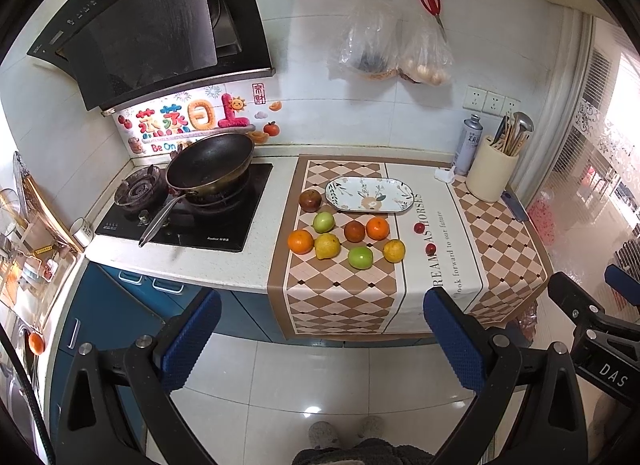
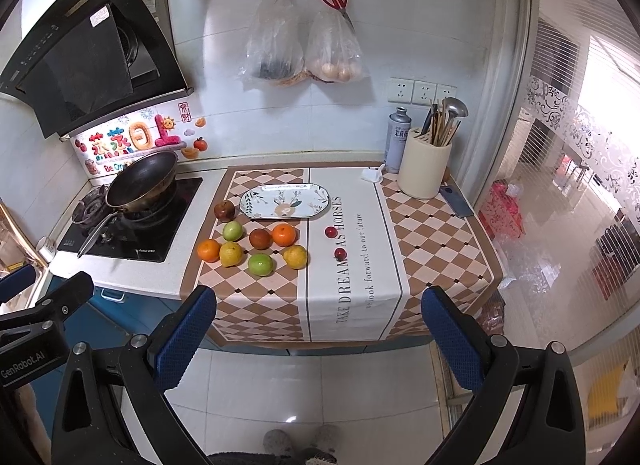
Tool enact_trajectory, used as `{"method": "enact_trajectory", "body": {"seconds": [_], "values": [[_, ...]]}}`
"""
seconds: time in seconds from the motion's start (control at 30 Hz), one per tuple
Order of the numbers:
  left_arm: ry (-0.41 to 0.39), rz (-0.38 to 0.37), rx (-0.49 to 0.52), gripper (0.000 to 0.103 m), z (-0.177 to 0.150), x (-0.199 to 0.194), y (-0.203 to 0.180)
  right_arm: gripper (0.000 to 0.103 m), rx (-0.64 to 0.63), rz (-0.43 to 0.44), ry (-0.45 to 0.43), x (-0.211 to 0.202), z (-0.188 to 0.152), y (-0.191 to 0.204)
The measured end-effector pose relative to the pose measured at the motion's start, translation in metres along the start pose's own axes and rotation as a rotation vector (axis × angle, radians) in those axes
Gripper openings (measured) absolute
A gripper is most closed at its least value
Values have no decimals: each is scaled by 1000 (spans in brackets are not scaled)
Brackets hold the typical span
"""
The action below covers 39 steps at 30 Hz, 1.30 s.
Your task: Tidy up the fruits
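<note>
Several fruits lie loose on the checkered cloth [image 1: 340,297]: two oranges [image 1: 301,241] [image 1: 377,228], two yellow lemons [image 1: 327,246], two green apples [image 1: 360,257], two dark red-brown fruits [image 1: 310,199] and two small red cherries [image 1: 419,228]. An empty oval patterned plate [image 1: 400,207] [image 2: 248,203] sits just behind them. My left gripper [image 1: 322,339] and my right gripper [image 2: 319,335] are both open and empty, held back from the counter above the floor. In the right wrist view the fruits show left of centre, an orange [image 2: 284,234] among them.
A stove with a black pan [image 1: 210,163] stands left of the cloth. A cream utensil holder [image 1: 491,173] and a spray can [image 1: 468,143] stand at the back right. Plastic bags and red scissors [image 1: 430,1] hang on the wall. The counter edge drops to a tiled floor.
</note>
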<state>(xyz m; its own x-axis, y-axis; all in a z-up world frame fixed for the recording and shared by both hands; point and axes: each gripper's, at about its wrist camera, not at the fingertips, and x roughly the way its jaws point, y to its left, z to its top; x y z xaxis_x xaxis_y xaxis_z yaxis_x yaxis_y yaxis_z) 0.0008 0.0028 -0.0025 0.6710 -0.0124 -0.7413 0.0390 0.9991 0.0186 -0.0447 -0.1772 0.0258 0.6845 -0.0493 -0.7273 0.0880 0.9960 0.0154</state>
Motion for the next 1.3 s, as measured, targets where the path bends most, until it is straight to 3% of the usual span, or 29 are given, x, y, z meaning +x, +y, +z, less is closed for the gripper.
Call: {"method": "enact_trajectory", "body": {"seconds": [1.3], "values": [[-7, -2, -2, 103, 8, -7, 1, 103, 3, 3, -1, -3, -1, 6]]}}
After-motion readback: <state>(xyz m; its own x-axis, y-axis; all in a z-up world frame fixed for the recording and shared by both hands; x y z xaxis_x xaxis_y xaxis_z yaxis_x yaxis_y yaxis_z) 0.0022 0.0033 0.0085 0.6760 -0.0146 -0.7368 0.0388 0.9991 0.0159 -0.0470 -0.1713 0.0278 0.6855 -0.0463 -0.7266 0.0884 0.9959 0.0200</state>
